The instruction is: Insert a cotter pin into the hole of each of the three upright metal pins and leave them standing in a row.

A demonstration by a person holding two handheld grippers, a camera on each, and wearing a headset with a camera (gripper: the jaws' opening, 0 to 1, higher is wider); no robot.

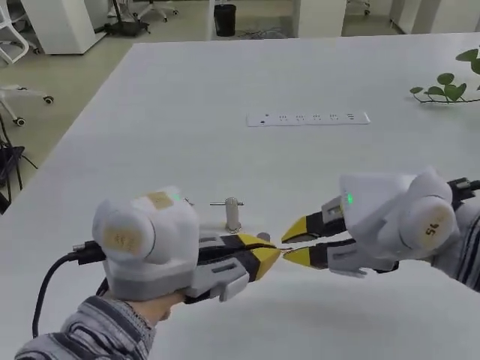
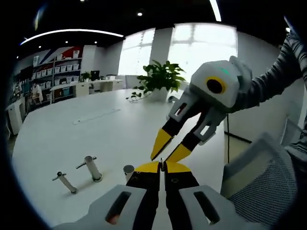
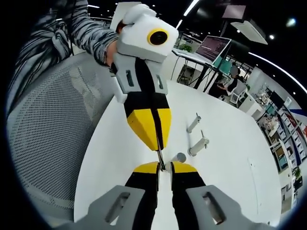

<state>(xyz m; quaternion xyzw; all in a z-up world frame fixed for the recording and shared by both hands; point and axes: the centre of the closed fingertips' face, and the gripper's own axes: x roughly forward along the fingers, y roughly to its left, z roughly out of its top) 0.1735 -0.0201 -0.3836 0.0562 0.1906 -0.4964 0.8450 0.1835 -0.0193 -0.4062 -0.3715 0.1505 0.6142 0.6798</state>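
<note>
L tool [image 2: 162,165] clamps prob. cotter pin [image 3: 160,157], plain in R gripper view; R tool [image 3: 165,167] apart.

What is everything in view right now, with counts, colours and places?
metal pins: three, silver, standing in a row on the table beyond the gripper tips
fitted cotter pins: two, silver, through the two pins farther from the tips; the nearest pin is bare
loose cotter pin: one, dark thin wire, at the meeting gripper tips
power strip: one, white, mid-table
plant: one, green, table's right edge
table: one, white
office chairs: at least two, white, floor at left
bin: one, black, floor beyond the table
left gripper: yellow-black jaws shut on the loose cotter pin
right gripper: yellow-black jaws apart around its other end
sleeves: two, grey striped
</note>
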